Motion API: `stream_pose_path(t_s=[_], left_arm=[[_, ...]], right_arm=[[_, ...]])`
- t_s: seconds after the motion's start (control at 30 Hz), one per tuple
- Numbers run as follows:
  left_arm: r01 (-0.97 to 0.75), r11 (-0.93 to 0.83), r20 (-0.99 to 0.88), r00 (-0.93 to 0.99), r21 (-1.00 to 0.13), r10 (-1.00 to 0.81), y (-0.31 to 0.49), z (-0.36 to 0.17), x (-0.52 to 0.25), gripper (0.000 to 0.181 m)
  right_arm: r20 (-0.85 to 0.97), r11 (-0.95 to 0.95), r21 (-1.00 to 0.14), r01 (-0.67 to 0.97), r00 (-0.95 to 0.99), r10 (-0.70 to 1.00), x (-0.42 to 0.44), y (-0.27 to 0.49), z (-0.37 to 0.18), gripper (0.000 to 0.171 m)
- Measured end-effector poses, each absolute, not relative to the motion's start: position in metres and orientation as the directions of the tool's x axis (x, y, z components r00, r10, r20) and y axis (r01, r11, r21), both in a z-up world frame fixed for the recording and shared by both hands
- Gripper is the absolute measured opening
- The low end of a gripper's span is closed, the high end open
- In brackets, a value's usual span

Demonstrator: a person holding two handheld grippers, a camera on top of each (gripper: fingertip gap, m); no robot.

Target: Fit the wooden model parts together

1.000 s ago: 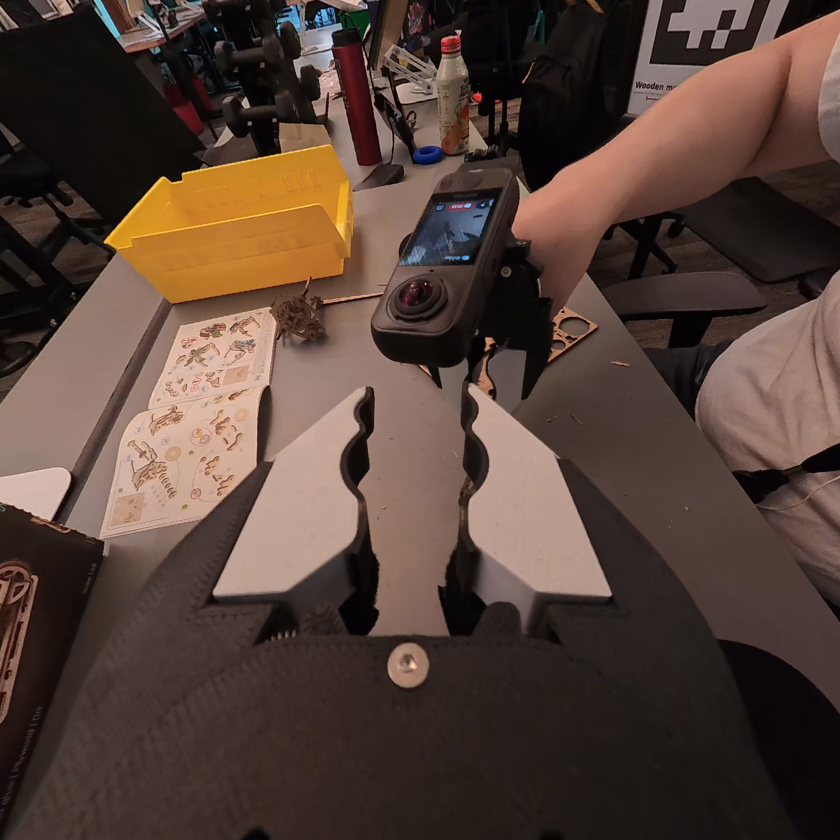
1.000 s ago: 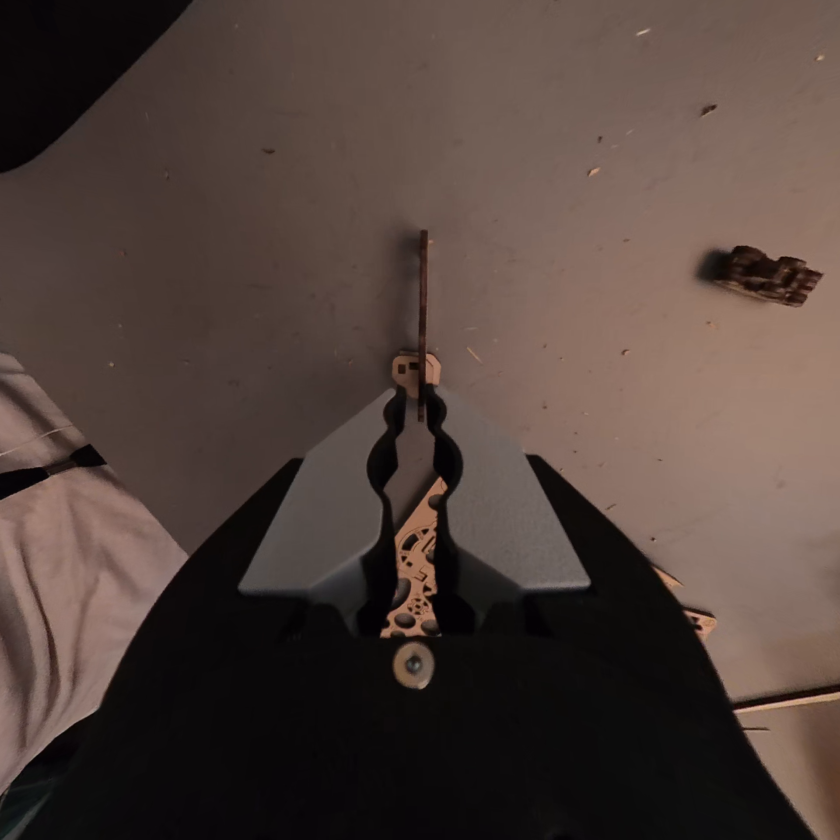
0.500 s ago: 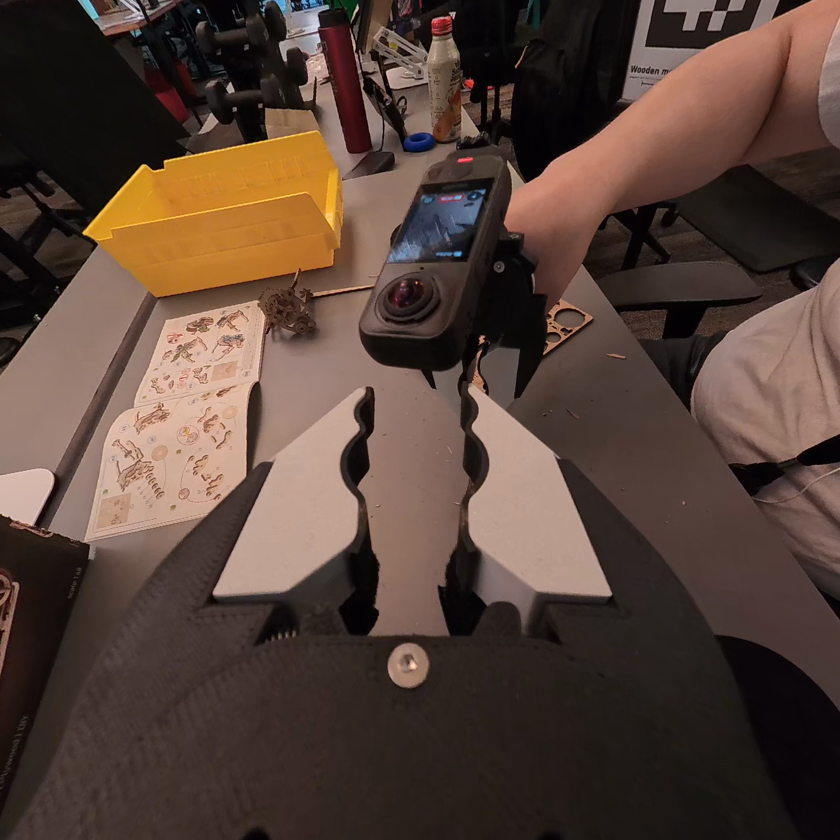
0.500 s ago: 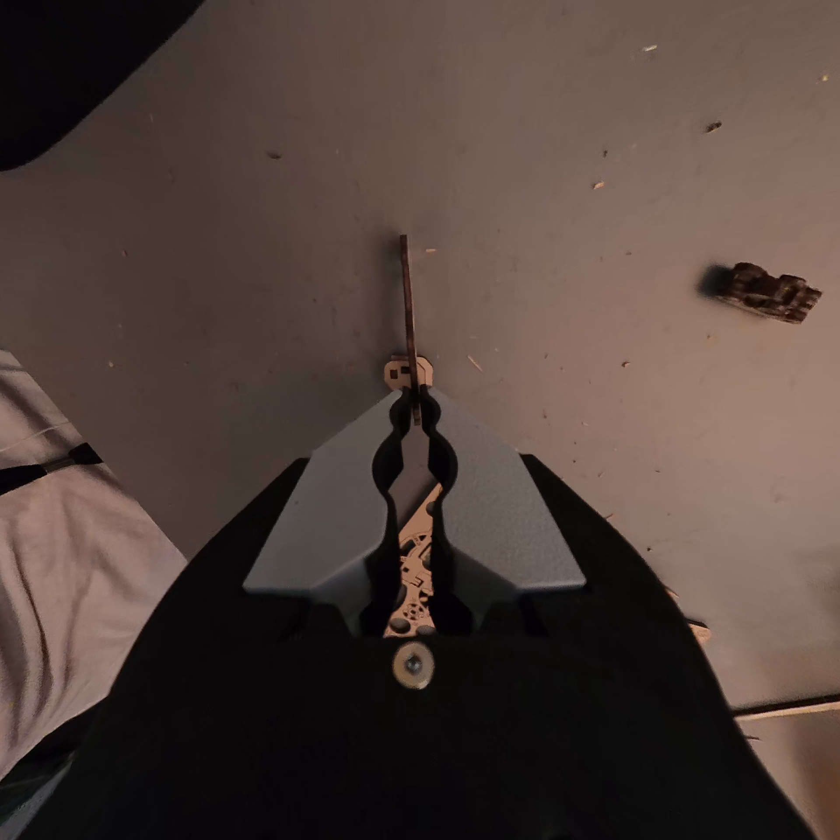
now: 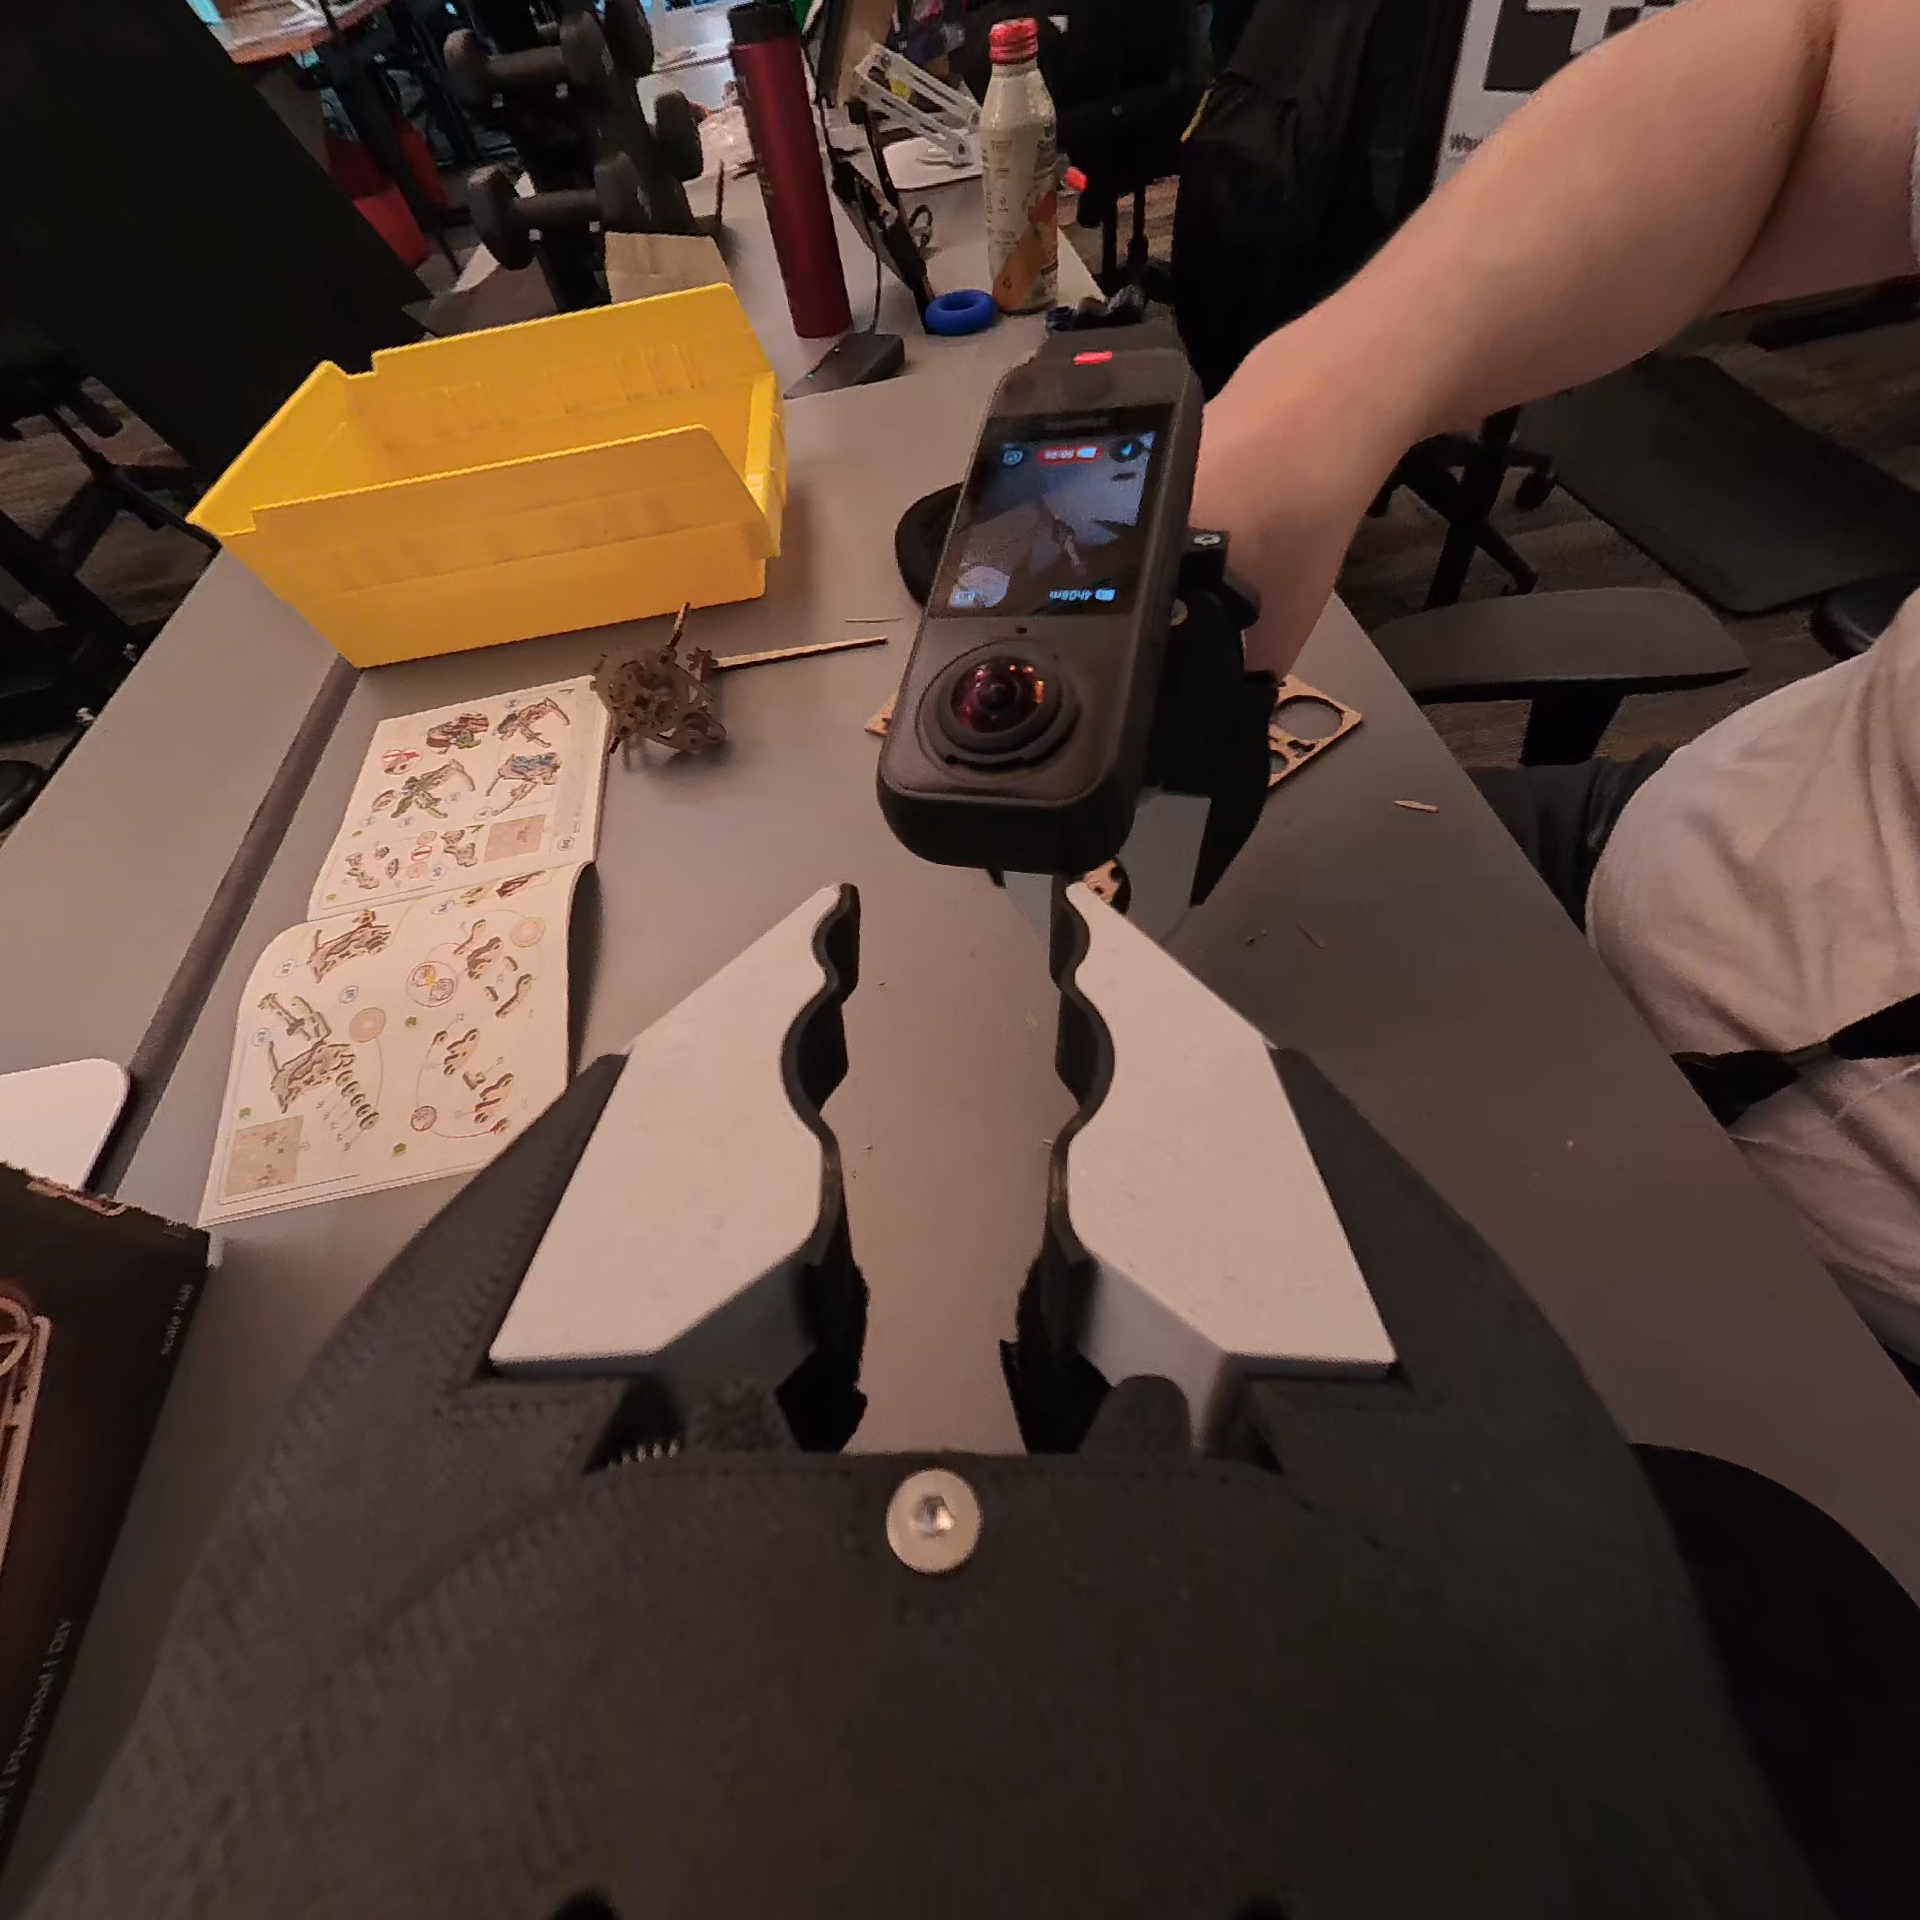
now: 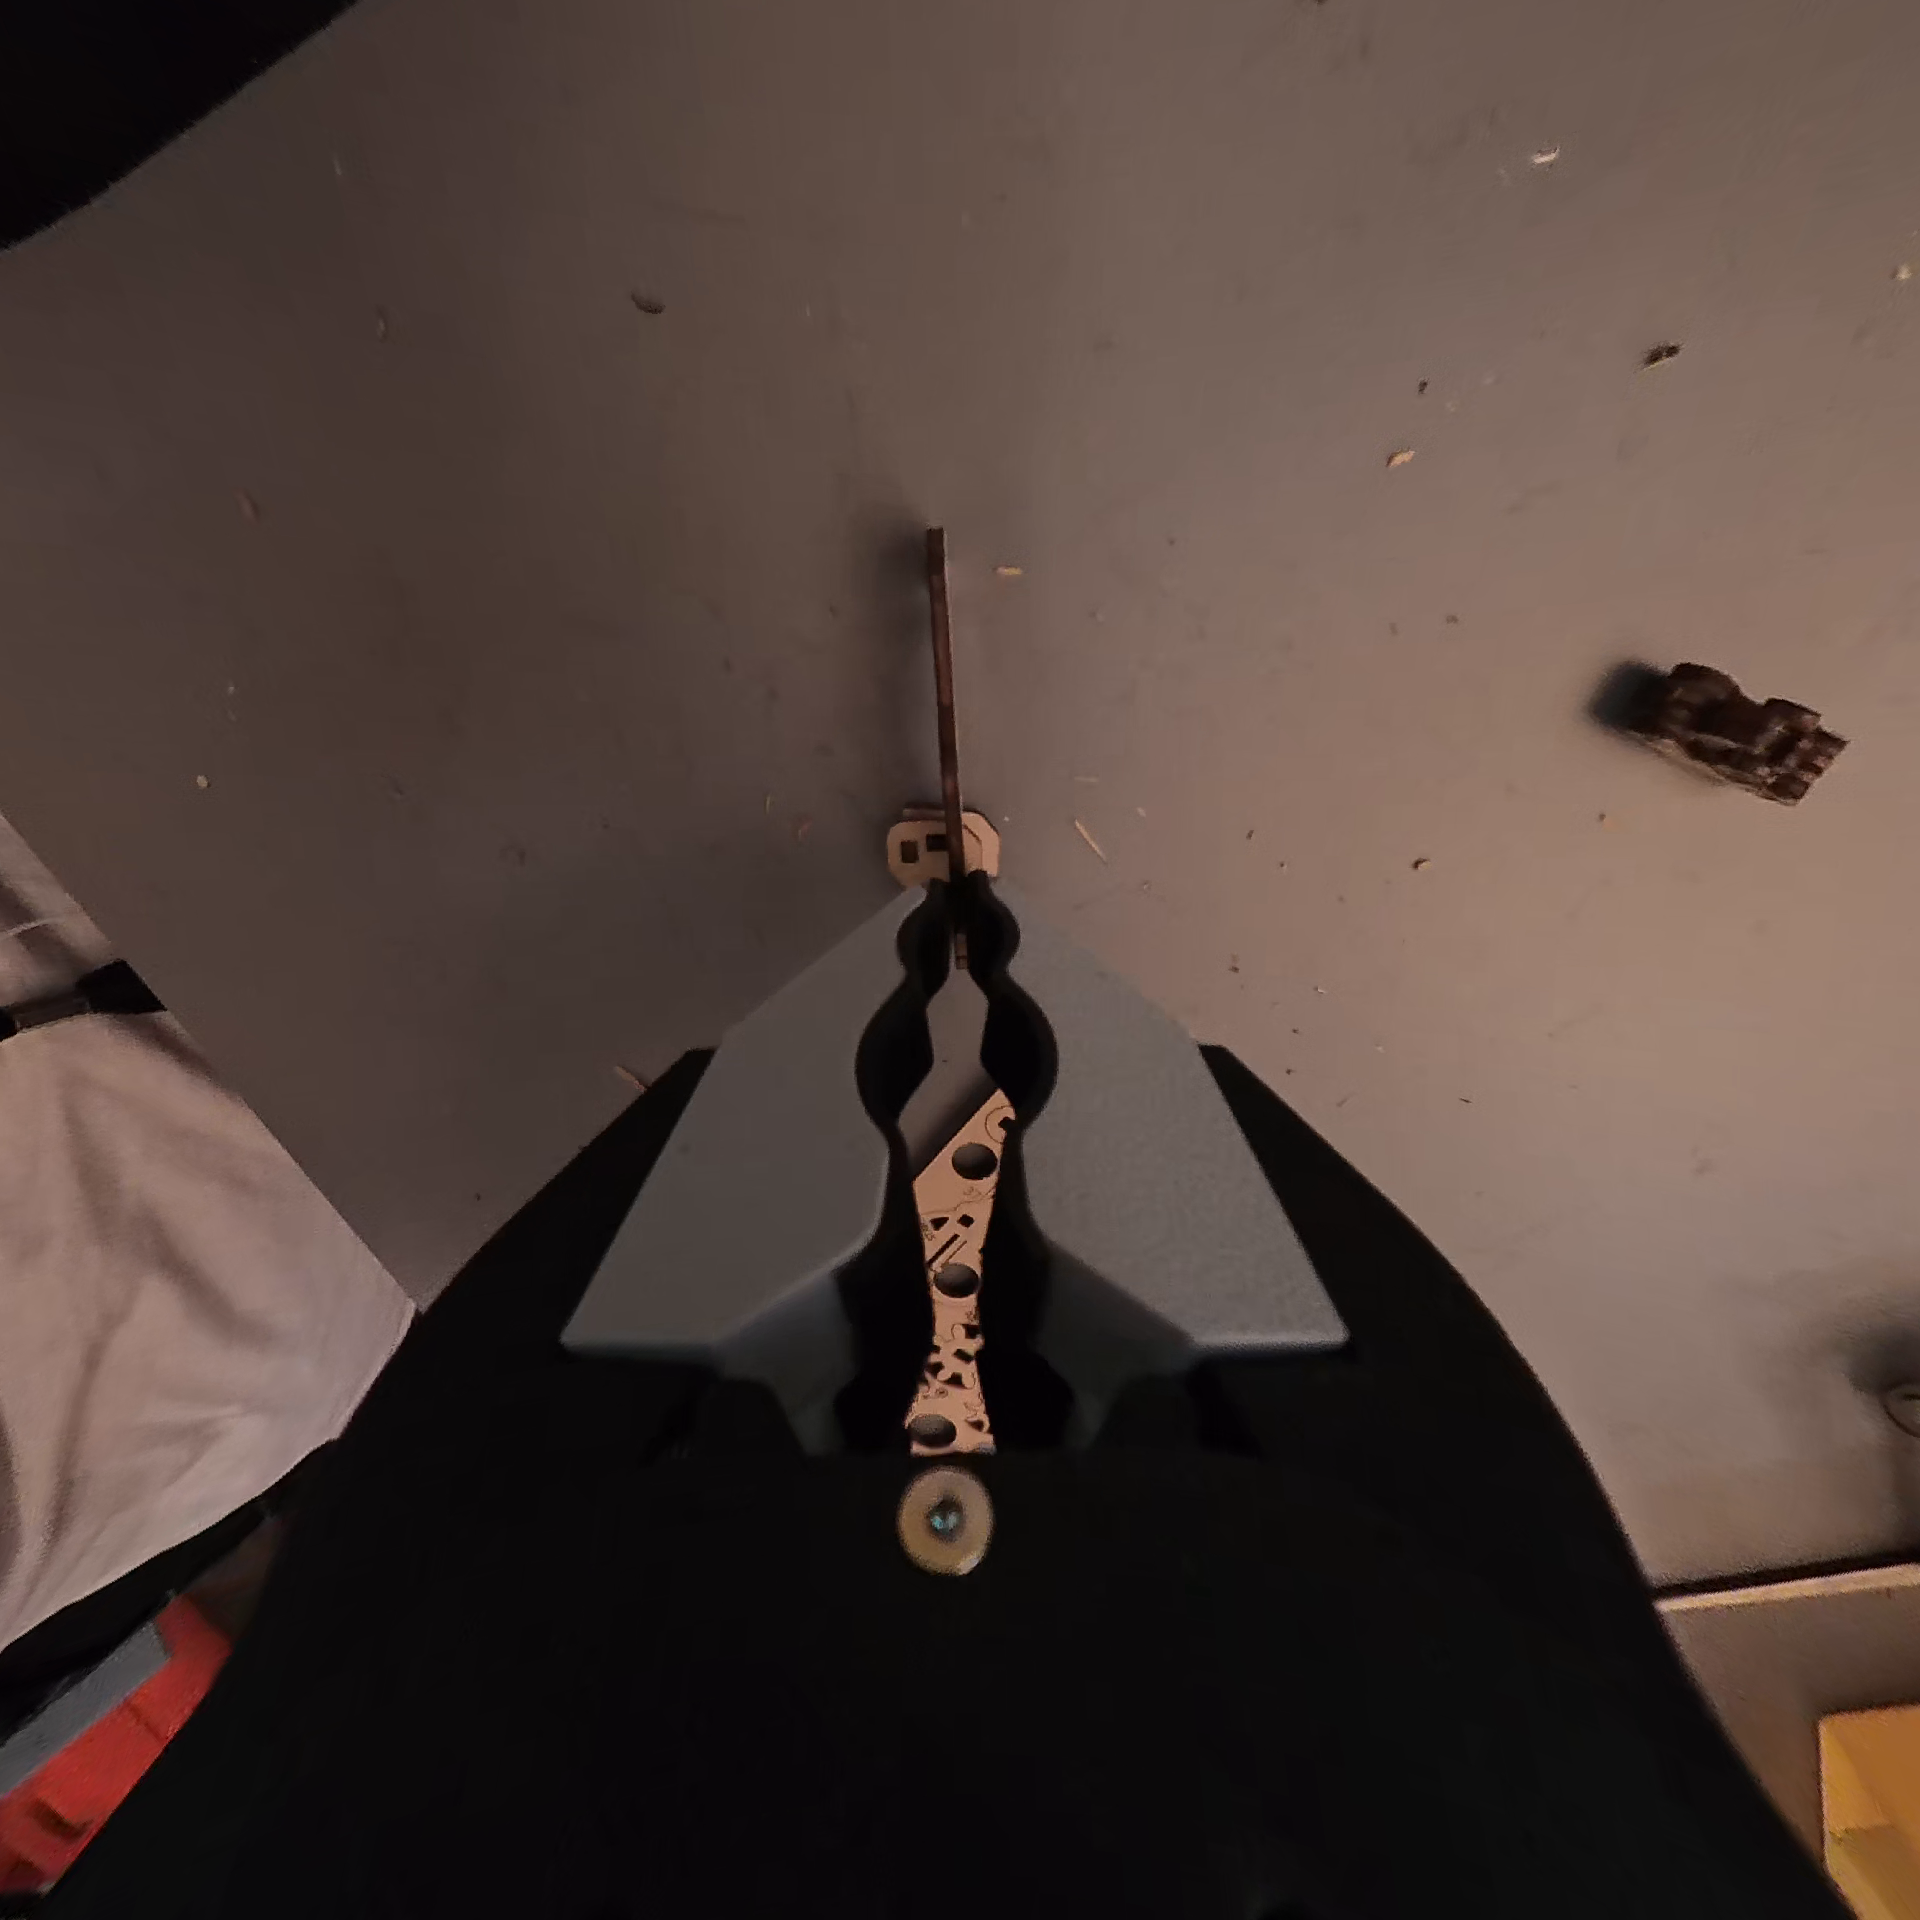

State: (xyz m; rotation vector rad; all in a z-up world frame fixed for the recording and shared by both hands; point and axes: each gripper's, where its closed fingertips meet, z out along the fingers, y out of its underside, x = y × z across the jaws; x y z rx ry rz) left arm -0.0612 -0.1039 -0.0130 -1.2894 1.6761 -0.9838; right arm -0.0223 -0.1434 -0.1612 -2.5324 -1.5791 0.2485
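1. The right tongs (image 6: 956, 914) pinch a thin dark flat wooden model part (image 6: 943, 686) edge-on at the tips, above the grey table (image 6: 520, 520).
2. The left tongs (image 5: 951, 914) are spread and hold nothing.
3. The dark assembled wooden model piece (image 5: 660, 701) lies beside the open paper instruction booklet (image 5: 416, 935), near the table's far edge.
4. Step in hand, as judged: carrying a part to the assembly. The next move calls for steadying the assembly and aligning the slot.
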Motion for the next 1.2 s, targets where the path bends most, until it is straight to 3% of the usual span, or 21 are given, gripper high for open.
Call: stream_pose_path(t_s=[0.27, 0.47, 0.73, 0.97, 1.2], left_arm=[[-0.344, 0.188, -0.149, -0.139, -0.92, -0.979, -0.097, -0.001, -0.069, 0.038], [-0.281, 0.171, -0.147, -0.106, -0.944, -0.983, -0.09, 0.018, -0.083, 0.037], [-0.277, 0.186, -0.161, -0.11, -0.943, -0.981, -0.092, 0.022, -0.085, 0.037], [-0.285, 0.186, -0.159, -0.116, -0.94, -0.98, -0.093, 0.02, -0.084, 0.037], [-0.287, 0.184, -0.156, -0.116, -0.94, -0.981, -0.093, 0.019, -0.084, 0.037]], right_arm=[[-0.064, -0.445, -0.206, 0.872, 0.441, 0.895, -0.022, -0.144, -0.162, 0.002], [-0.017, -0.401, -0.135, 0.906, 0.402, 0.915, -0.022, -0.144, -0.163, 0.002], [-0.096, -0.448, -0.223, 0.866, 0.438, 0.894, -0.024, -0.143, -0.163, 0.003], [-0.049, -0.407, -0.247, 0.879, 0.409, 0.911, -0.023, -0.136, -0.141, 0.003], [-0.077, -0.389, -0.227, 0.893, 0.382, 0.921, -0.027, -0.139, -0.154, 0.0]])
